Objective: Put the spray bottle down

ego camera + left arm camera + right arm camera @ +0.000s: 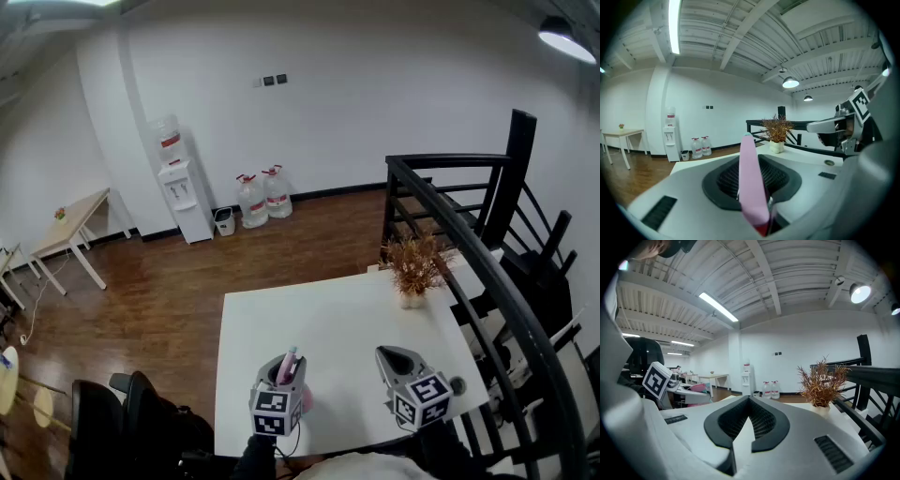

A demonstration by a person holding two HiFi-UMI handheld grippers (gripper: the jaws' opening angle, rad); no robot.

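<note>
A pink spray bottle (290, 364) stands up between the jaws of my left gripper (279, 373), just over the near edge of the white table (319, 314). In the left gripper view the pink bottle (751, 183) fills the gap between the black pads, which press on it. My right gripper (395, 360) hovers to its right over the same table; in the right gripper view its jaws (749, 423) meet with nothing between them. The right gripper view also catches the left gripper (677, 389) with the pink bottle (697, 388) at the left.
A dried brown plant in a small white pot (413, 269) stands at the table's far right corner. A black stair railing (469, 244) runs along the right side. A small round disc (457, 384) lies near the right edge. A black chair (131, 412) is at the lower left.
</note>
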